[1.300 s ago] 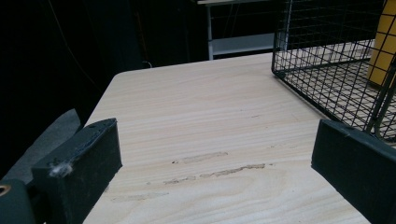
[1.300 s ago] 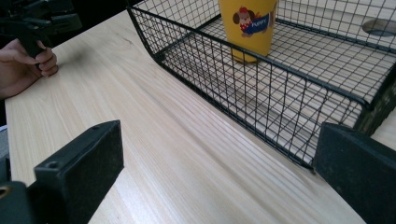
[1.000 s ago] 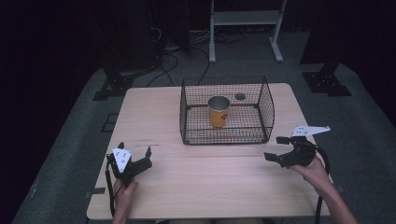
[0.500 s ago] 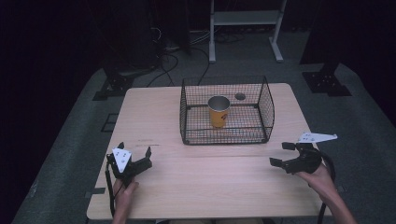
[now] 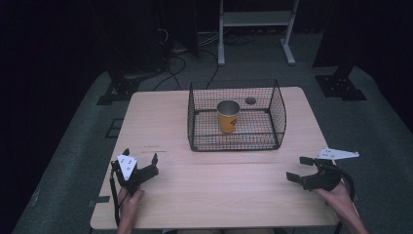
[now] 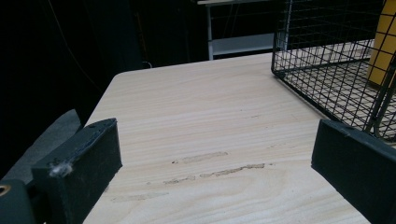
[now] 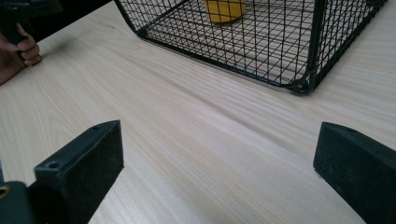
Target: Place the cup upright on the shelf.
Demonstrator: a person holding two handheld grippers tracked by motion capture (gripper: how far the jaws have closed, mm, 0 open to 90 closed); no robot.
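Observation:
A black wire basket (image 5: 277, 111) stands on the far middle of the wooden table (image 5: 209, 195), and a yellow cup (image 5: 228, 116) stands upright inside it. My left gripper (image 5: 140, 157) rests near the table's front left, open, with bare wood between its jaws. Its own view has the basket (image 6: 327, 79) ahead at the right and a strip of the cup (image 6: 384, 44). My right gripper (image 5: 298, 168) is low at the front right, open and holding nothing. The right gripper view looks at the basket's near corner (image 7: 303, 86) and the cup's base (image 7: 226, 11).
A small round hole (image 5: 250, 101) is in the table behind the basket. The other hand (image 7: 18, 51) shows at the left edge of the right gripper view. Beyond the table are a white stand (image 5: 255, 19), cables and dark floor.
My right gripper has drawn back toward the front edge and slightly to the right. The left gripper, basket and cup have stayed put.

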